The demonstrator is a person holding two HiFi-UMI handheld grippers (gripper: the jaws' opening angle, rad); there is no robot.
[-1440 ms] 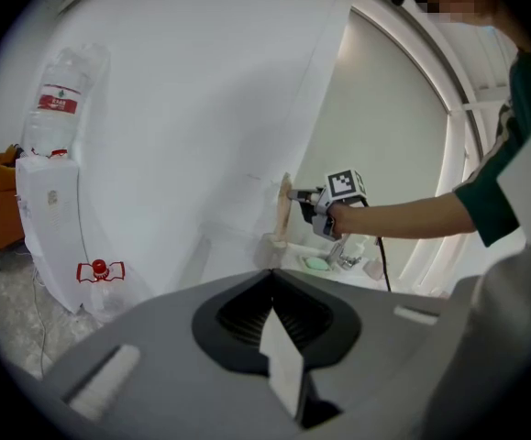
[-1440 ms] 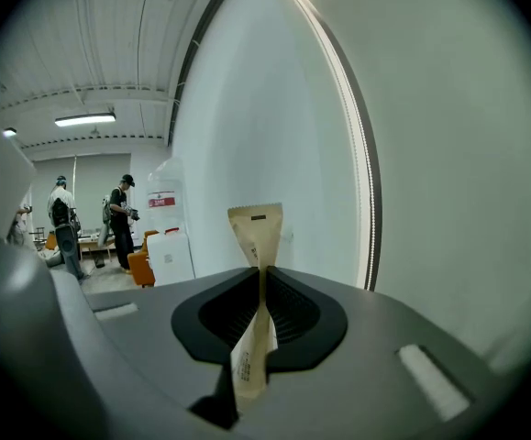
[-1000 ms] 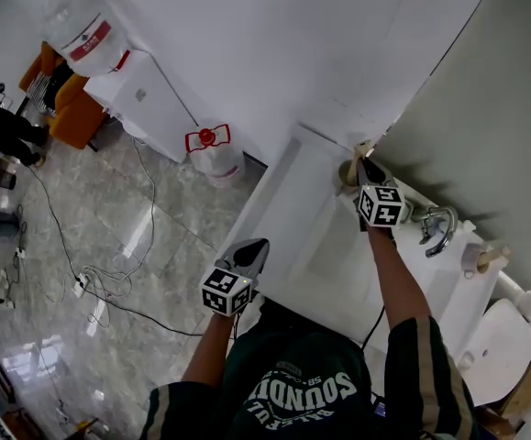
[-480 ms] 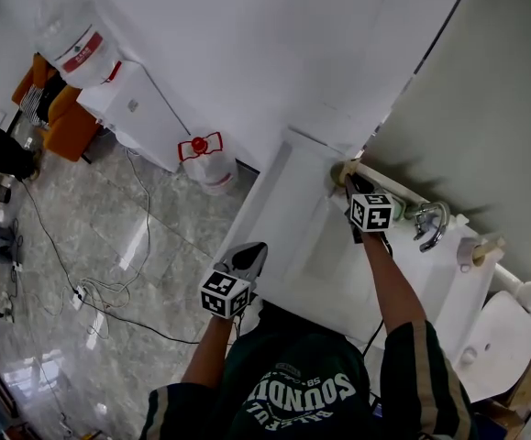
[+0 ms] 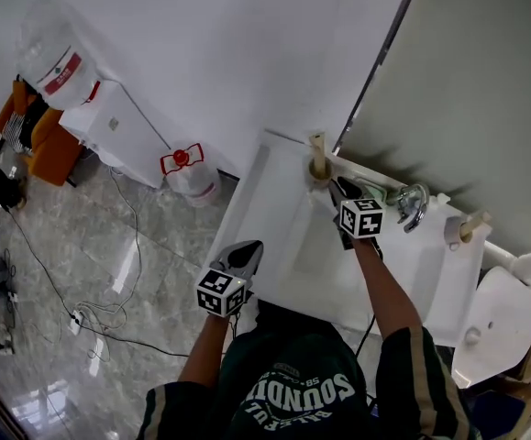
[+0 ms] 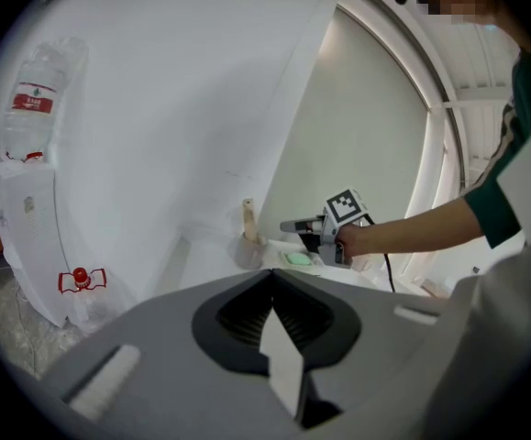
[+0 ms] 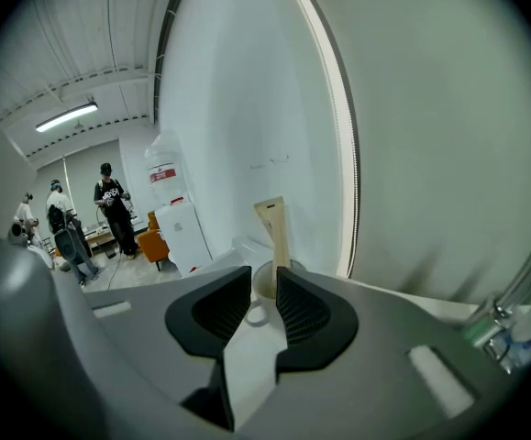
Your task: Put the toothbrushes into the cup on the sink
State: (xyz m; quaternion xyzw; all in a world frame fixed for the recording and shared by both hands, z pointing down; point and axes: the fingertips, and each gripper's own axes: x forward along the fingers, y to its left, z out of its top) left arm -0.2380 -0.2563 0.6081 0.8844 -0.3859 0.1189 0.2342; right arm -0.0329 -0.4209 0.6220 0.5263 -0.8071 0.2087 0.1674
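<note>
In the head view, the right gripper [image 5: 337, 185] is being held over the back edge of the sink [image 5: 258, 195], just beside the cup [image 5: 318, 176] at the back left corner. One toothbrush [image 5: 316, 147] is being carried upright in that cup. The left gripper [image 5: 249, 248] is being held at the sink's front left edge, well apart from the cup.

In the left gripper view, its jaws are being pressed together with nothing between them.

In the right gripper view, the jaws have just been opening and are being held apart. Nothing is being gripped, and the cup with its toothbrush is being seen just beyond the tips.
</note>
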